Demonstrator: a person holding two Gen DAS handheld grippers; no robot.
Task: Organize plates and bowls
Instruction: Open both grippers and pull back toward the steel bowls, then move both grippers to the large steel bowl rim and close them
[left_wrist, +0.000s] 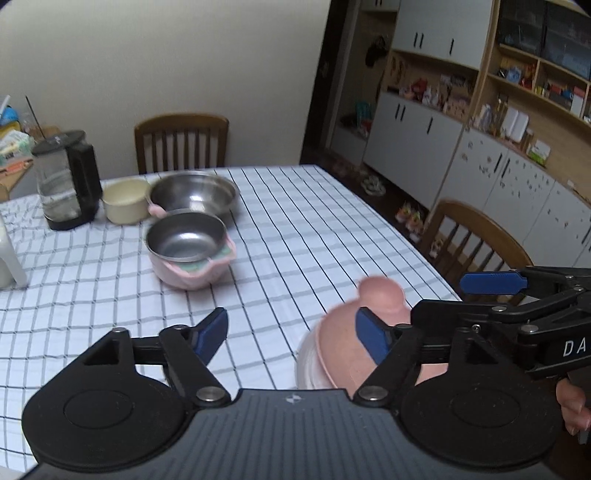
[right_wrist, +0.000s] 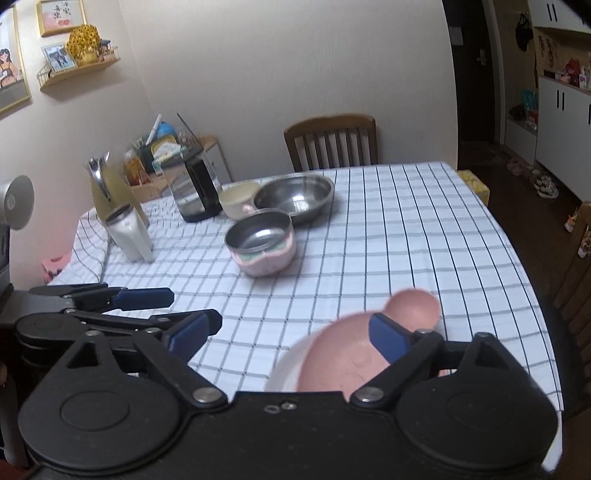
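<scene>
Both claws wide open, nothing held: left claw (left_wrist: 295, 332), right claw (right_wrist: 295, 332). Pink dish (left_wrist: 343, 343) on white plate (left_wrist: 304, 363) at near tabletop (left_wrist: 332, 206) edge. Probably plastic, light, slick. Best grabbed by rim. Steel bowl (left_wrist: 186, 236) nested in pink bowl (left_wrist: 192, 273) toward far-left corner.

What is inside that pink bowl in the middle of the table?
A steel bowl sits nested in the pink bowl, with something green at the rim between them. Whatever lies beneath the steel bowl is covered.

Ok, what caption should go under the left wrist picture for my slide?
Open left gripper above the checked tablecloth, pink lid below, steel bowl nested in a pink bowl beyond.
</scene>
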